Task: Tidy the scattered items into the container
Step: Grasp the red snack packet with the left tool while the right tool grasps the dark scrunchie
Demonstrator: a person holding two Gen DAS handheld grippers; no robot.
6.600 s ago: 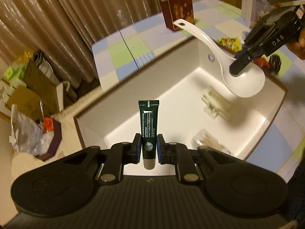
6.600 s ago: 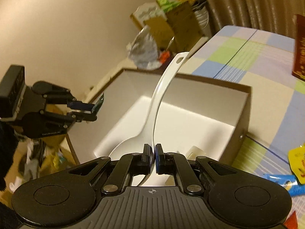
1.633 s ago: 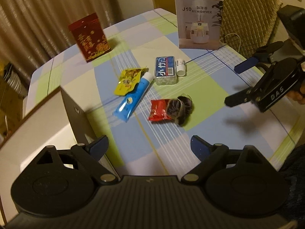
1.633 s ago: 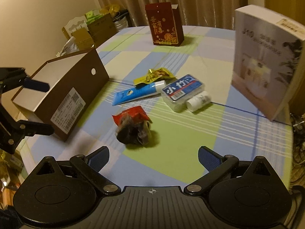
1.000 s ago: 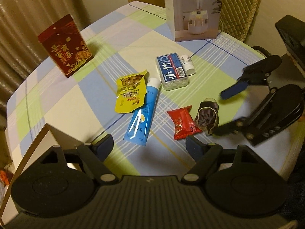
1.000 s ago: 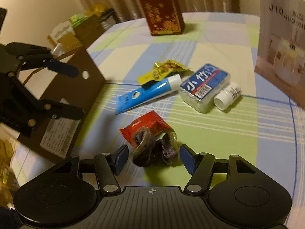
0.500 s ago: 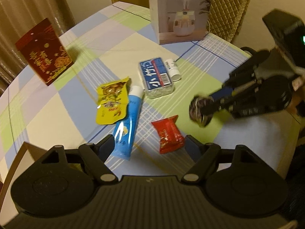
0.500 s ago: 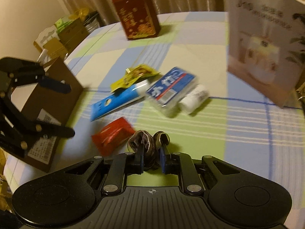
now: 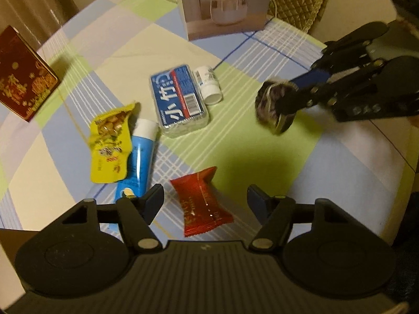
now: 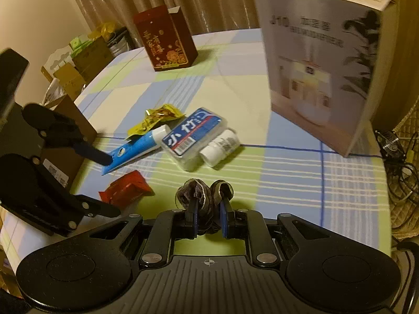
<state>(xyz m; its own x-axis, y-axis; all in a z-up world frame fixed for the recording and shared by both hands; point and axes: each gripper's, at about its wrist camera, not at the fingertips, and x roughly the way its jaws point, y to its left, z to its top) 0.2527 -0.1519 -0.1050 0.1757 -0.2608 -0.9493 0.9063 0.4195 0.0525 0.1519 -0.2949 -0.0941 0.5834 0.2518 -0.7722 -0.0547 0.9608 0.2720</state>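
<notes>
Since a second ago, the dark scrunchie (image 10: 204,196) has been lifted off the checked tablecloth (image 9: 235,154) and is now carried above it, pinched between the pressed-together fingers of the right gripper (image 10: 208,225); in the left wrist view it is seen held clear of the cloth at the right (image 9: 275,104). The left gripper (image 9: 205,200) has been brought down over the red packet (image 9: 200,201), which lies flat on the cloth between its spread fingers; the jaws are closing, and the packet is not yet touched by the pads. Beside the packet, a blue tube (image 9: 138,162) is partly covered by a yellow snack bag (image 9: 110,144). A blue-labelled clear box (image 9: 178,102) and a small white bottle (image 9: 208,86) lie touching each other further back. The brown cardboard box (image 10: 66,141) is seen at the table's left edge, behind the left gripper.
</notes>
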